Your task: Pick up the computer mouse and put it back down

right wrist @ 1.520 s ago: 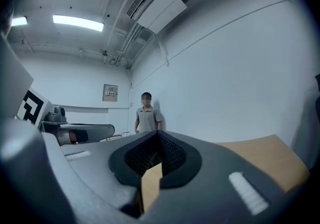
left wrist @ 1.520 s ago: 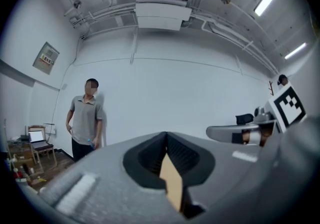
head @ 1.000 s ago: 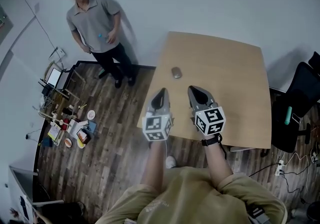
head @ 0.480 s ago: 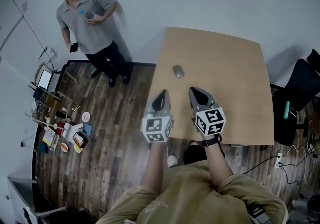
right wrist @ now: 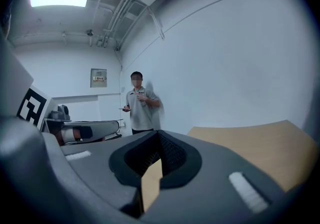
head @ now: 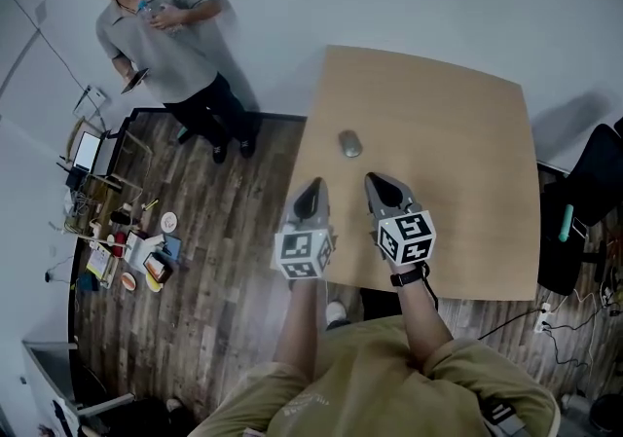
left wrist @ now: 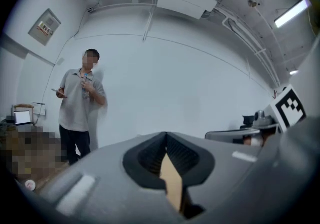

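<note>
Ahead of the fingers: the computer mouse (head: 349,143) lies flat and alone on the tabletop (head: 458,133), a little beyond both tips and nearer the right pair's line; nothing touches it.
Left gripper (head: 310,194): its fingers (left wrist: 146,157) meet at the tips with nothing between them; only a sliver of wood shows through the gap behind the tips.
Right gripper (head: 382,184): its fingers (right wrist: 175,157) are likewise together on nothing and point roughly level over the wood.
Step in hand: judged to be the approach; the mouse is not yet lifted.
Risk, closed arrival: fingers that reach the mouse without parting would shove it instead of straddling it.
Risk, slip: the shell looks smooth and rounded, so an off-centre pinch could squirt it out sideways.
Risk, fall: the tabletop's edge runs near, left of the fingers, so a push that way could send the mouse to the floor.
Risk, crowding: the two grippers hang side by side, and both closing on one small thing could knock them together.
Edges: the left gripper sits about over the tabletop's left edge, the right one over wood.
Open room: right of the fingers and beyond them lies broad bare wood.
Surroundings: a person (head: 161,36) stands well apart to the far left, and a black chair (head: 584,201) well apart to the right.
</note>
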Demonstrator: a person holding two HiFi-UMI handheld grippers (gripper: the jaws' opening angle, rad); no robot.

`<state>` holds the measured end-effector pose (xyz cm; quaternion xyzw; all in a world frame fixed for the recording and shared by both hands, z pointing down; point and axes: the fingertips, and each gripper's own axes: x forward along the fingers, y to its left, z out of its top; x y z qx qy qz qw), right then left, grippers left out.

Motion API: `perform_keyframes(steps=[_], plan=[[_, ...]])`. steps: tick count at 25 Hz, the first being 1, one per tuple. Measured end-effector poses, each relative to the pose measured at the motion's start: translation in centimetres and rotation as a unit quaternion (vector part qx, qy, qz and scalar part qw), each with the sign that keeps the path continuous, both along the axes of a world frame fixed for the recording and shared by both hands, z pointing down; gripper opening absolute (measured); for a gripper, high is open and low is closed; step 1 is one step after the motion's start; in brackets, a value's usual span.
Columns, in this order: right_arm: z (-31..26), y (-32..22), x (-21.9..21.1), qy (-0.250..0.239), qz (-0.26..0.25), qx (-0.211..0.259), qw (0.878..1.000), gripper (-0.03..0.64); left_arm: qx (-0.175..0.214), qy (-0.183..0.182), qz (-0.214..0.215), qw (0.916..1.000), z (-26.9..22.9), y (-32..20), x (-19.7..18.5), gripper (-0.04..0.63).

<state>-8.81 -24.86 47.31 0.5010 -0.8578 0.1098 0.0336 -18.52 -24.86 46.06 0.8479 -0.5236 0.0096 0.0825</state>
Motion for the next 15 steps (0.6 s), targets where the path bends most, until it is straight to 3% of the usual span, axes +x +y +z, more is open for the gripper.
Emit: perform_keyframes(steps=[15], plan=[[8.2,-10.3,1.4,0.022,-0.019,-0.077,0.997,0.005,-0.046,-0.015,-0.019,0.9986,6.3,-8.6,1.3,0.002]])
